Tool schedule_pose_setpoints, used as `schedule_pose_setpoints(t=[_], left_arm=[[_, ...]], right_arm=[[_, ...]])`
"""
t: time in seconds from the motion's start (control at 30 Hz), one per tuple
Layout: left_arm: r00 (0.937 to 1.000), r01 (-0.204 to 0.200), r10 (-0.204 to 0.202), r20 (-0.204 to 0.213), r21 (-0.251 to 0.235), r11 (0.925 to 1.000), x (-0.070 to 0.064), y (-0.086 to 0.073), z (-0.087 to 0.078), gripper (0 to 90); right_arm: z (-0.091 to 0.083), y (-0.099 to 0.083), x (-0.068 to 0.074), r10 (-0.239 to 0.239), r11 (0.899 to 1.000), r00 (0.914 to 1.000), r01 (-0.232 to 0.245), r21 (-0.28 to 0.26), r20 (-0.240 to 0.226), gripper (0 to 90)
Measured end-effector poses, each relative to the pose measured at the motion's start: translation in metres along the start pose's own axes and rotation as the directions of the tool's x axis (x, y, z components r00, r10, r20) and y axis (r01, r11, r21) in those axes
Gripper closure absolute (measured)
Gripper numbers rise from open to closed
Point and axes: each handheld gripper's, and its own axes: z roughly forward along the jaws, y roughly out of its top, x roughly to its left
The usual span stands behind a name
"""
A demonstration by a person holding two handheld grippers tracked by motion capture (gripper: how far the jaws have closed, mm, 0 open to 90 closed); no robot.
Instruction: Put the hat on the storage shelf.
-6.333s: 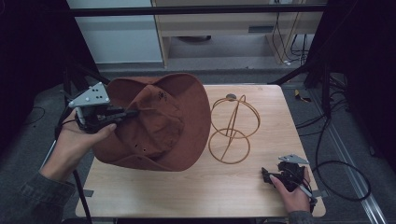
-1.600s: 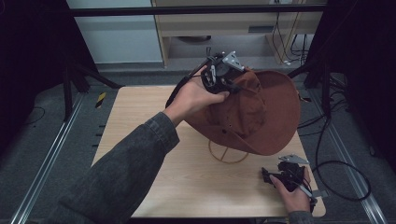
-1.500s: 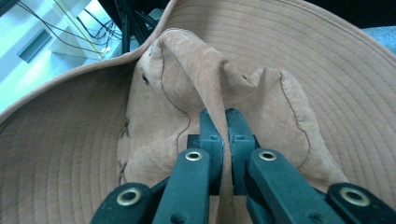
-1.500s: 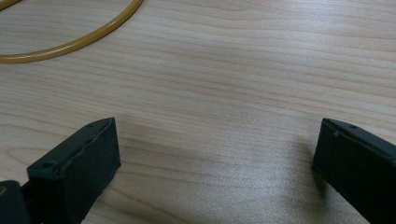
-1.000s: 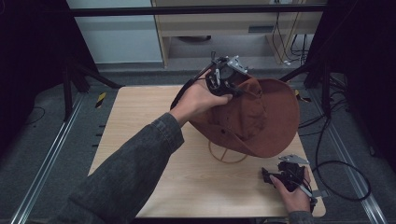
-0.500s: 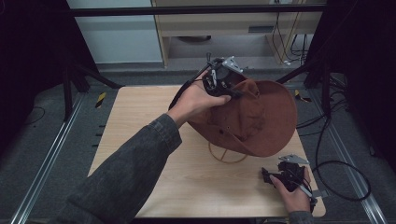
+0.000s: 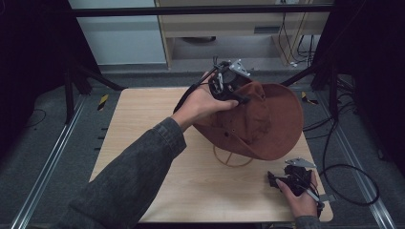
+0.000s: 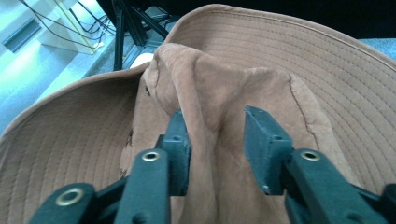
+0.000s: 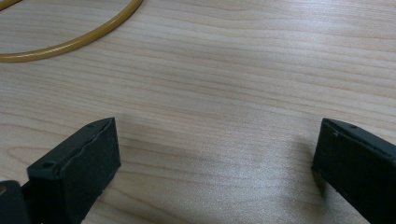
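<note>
the brown hat (image 7: 260,119) covers the upper part of the gold wire stand (image 7: 232,157); just the base ring shows below the brim. in the right gripper view the stand's ring (image 9: 70,39) is cut off by the top and left edges. in the left gripper view the hat's brim (image 8: 65,140) runs past the frame, and the crown fold hides the jaws' inner faces.

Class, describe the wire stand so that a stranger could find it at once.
Start at the wooden table and find the big brown hat held by the left gripper. Beneath it stands the wire stand: thin, golden, with a round base ring, unlike the soft hat.
</note>
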Motion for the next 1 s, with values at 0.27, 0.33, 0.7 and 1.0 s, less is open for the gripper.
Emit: schedule_pose_setpoints(t=[0.27,0.33,0.7,1.0], left_arm=[[0.9999,0.012,-0.012,-0.010,-0.006,0.9999,0.002,-0.001,-0.003,48.8],[0.9996,0.025,-0.025,-0.014,-0.023,0.9994,0.003,-0.001,-0.007,45.8],[0.9991,0.035,-0.036,-0.022,-0.028,0.9990,0.003,-0.001,-0.020,29.2],[0.9991,0.040,-0.041,-0.014,-0.021,0.9990,0.002,0.001,-0.032,19.5]], right_arm=[[0.000,0.000,0.000,0.000,1.000,1.0000,0.000,0.000,0.000,0.8],[0.000,0.000,0.000,0.000,1.000,1.0000,0.000,0.000,0.000,0.8],[0.000,0.000,0.000,0.000,1.000,1.0000,0.000,0.000,0.000,0.8],[0.000,0.000,0.000,-0.001,1.000,1.0000,0.001,-0.001,-0.001,0.8]])
